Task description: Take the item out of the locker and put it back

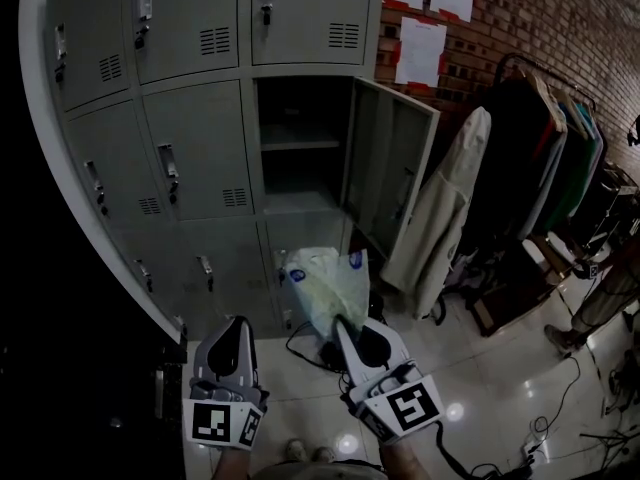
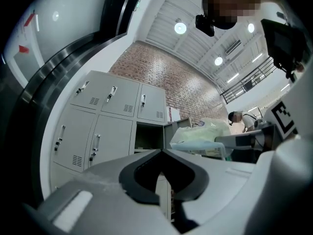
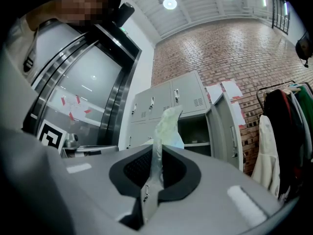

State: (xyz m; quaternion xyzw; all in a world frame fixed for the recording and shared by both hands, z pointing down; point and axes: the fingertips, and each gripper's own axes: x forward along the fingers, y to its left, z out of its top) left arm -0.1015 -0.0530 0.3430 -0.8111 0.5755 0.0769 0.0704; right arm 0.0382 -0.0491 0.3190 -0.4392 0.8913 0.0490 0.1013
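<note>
Grey steel lockers [image 1: 190, 118] fill the left and centre of the head view; red brick wall [image 1: 540, 13] to the right with white paper sheets [image 1: 420, 48] taped on it; clothes rack [image 1: 545, 148] with hanging garments further right; glossy tiled floor [image 1: 490, 388] below, cables [image 1: 545, 428] trailing across it.

Open locker compartment [image 1: 300, 183] in the middle row; its door [image 1: 392, 173] swung out to the right; one shelf [image 1: 296, 143] visible inside, interior dark.

Right claw [image 1: 340, 320]: jaws together, clamped on an edge of the plastic bag [image 1: 325, 280]; right gripper view shows the thin film pinched between the pads and rising up past the jaw tips [image 3: 155, 163]; bag is whitish-green with blue print near its top corners.

Bag position: outside the locker, held in the air in front of the lower row of doors, below the open compartment and just left of the door's lower edge; not touching the floor.

Left claw [image 1: 239, 322]: jaws together, tips meeting, nothing between them, confirmed in the left gripper view [image 2: 161, 151]; it sits beside the right claw, to its left, apart from the bag.

Bag also seen from the left gripper view [image 2: 203, 133], to the right of the open compartment.
</note>
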